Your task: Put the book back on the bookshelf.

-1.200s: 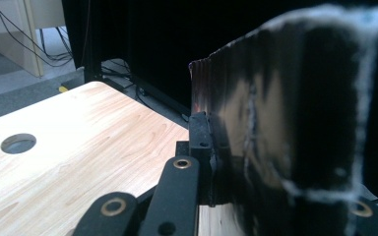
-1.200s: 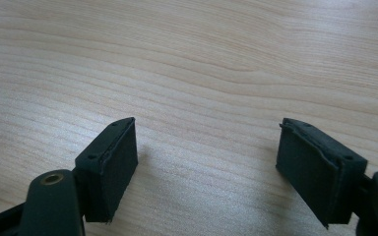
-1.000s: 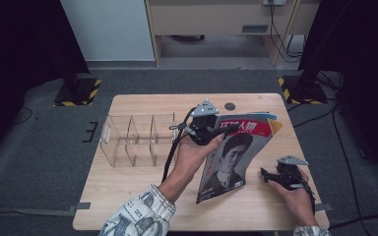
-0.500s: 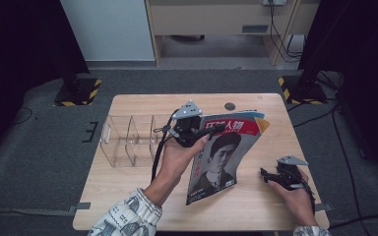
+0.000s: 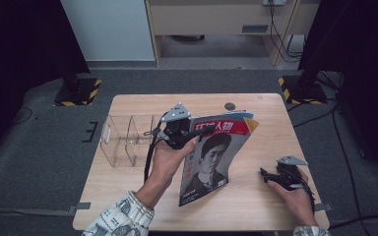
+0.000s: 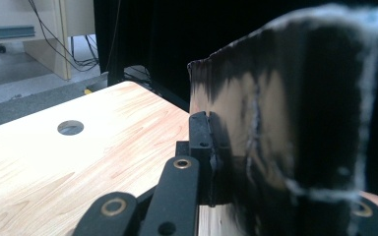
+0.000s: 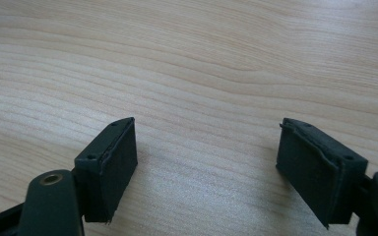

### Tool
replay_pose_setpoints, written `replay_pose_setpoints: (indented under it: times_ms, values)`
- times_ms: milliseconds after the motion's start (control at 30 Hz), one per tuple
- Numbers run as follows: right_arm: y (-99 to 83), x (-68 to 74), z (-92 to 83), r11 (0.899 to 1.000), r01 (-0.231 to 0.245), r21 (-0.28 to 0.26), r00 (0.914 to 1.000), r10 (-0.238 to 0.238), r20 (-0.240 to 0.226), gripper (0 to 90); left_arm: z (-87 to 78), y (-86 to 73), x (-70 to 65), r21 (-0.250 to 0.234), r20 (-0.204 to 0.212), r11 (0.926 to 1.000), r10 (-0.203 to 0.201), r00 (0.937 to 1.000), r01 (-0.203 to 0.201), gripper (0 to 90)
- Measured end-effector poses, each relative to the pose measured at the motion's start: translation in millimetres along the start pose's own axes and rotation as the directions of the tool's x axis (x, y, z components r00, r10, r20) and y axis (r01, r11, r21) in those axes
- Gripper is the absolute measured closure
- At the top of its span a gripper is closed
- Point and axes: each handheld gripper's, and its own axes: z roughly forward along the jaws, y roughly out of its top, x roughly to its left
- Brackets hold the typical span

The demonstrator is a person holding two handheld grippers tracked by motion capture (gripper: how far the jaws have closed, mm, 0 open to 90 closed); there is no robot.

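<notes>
I hold a gripper in each hand over a pale wooden table [image 5: 128, 196]. My left gripper [image 5: 184, 133] is clamped on the top edge of a magazine [image 5: 211, 157], near the corner toward the table's middle. The magazine hangs from that grip, tilted, with its lower edge on or just above the wood near the front edge; I cannot tell whether it touches. Its cover shows a portrait under a red title band. In the left gripper view the dark magazine page [image 6: 285, 113] sits pinched between my jaws. To the left of the magazine stands a clear plastic divided rack [image 5: 128, 140], just beside my left hand. My right gripper [image 5: 266, 173] rests low on the table at the front right, well apart from the magazine, its jaws spread wide with bare wood between them.
</notes>
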Motion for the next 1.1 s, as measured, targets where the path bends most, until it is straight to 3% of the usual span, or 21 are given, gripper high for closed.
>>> replay_pose_setpoints:
  times_ms: [67, 300, 467, 767, 1100]
  values:
    - [0.0, 0.4, 0.1, 1.000, 0.001, -0.002, 1.0000, -0.001, -0.002, 23.3, -5.7, -0.3, 2.9, -0.014, 0.001, 0.9997, -0.018, 0.9998, 0.018, 86.7]
    - [0.0, 0.6, 0.0, 1.000, 0.002, 0.000, 1.0000, -0.002, -0.005, 23.3, -16.6, -0.4, 4.4, -0.016, -0.022, 0.9998, -0.008, 0.9997, 0.008, 86.7]
    - [1.4, 2.3, 1.8, 1.000, 0.004, 0.002, 1.0000, -0.004, -0.002, 22.8, -27.5, -3.6, 7.6, -0.035, -0.019, 0.9990, -0.029, 0.9994, 0.028, 86.7]
    - [1.0, 3.7, 1.1, 1.000, 0.018, 0.002, 0.9997, -0.018, -0.015, 23.1, -40.7, -10.7, 13.2, -0.019, -0.034, 0.9993, -0.032, 0.9989, 0.032, 86.7]
    - [1.0, 4.8, 1.5, 1.000, 0.015, -0.001, 0.9998, -0.015, -0.011, 23.0, -54.9, -19.9, 26.2, -0.024, -0.040, 0.9975, -0.068, 0.9969, 0.067, 86.7]
